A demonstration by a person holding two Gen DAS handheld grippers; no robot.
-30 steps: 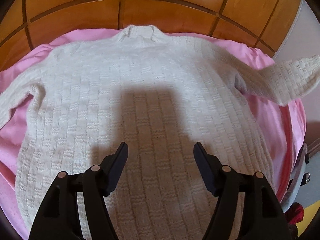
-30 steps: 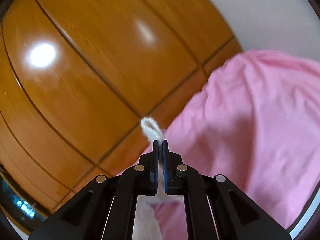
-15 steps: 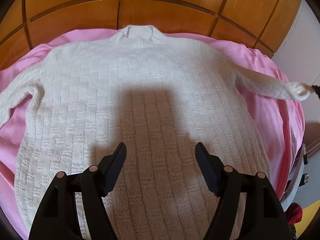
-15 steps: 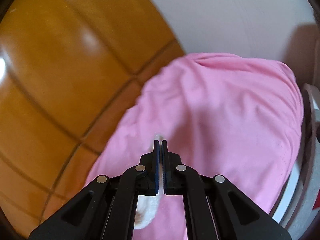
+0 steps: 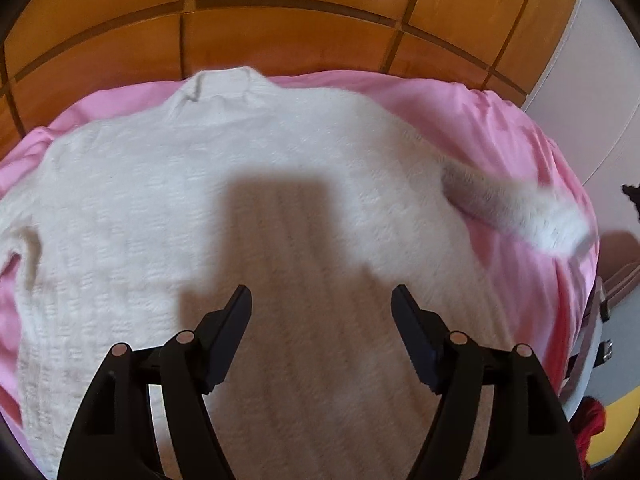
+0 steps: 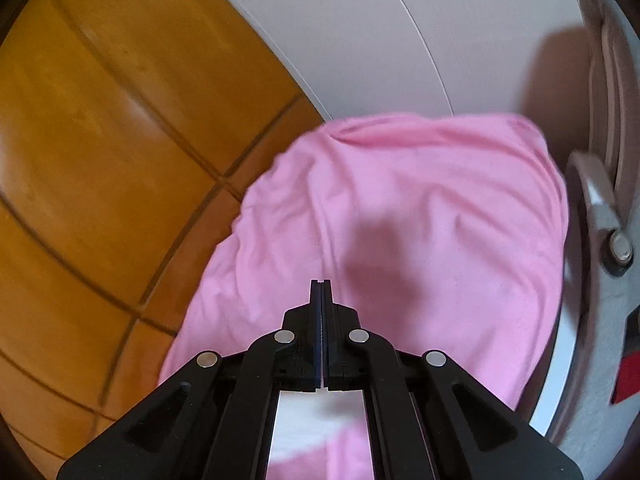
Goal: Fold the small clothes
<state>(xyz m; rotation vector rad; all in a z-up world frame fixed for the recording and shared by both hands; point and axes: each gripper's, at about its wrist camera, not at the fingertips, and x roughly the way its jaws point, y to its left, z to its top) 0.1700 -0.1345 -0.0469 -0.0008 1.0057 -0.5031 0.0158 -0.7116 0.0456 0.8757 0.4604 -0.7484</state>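
Below the clamped right claw (image 6: 321, 282) the sleeve (image 5: 516, 208) blurs (grip hidden); left claw (image 5: 321, 294) gapes.

A pink sheet (image 5: 500, 136) covers the raised work surface, creased into soft folds near its far corner. Beyond it lies a floor of glossy orange-brown tiles (image 5: 280, 36) with dark joints (one bright light glare shows near the top). A white wall panel (image 6: 400, 40) rises beside the sheet. A grey metal bracket with a bolt (image 6: 620, 246) stands at the sheet's right edge.
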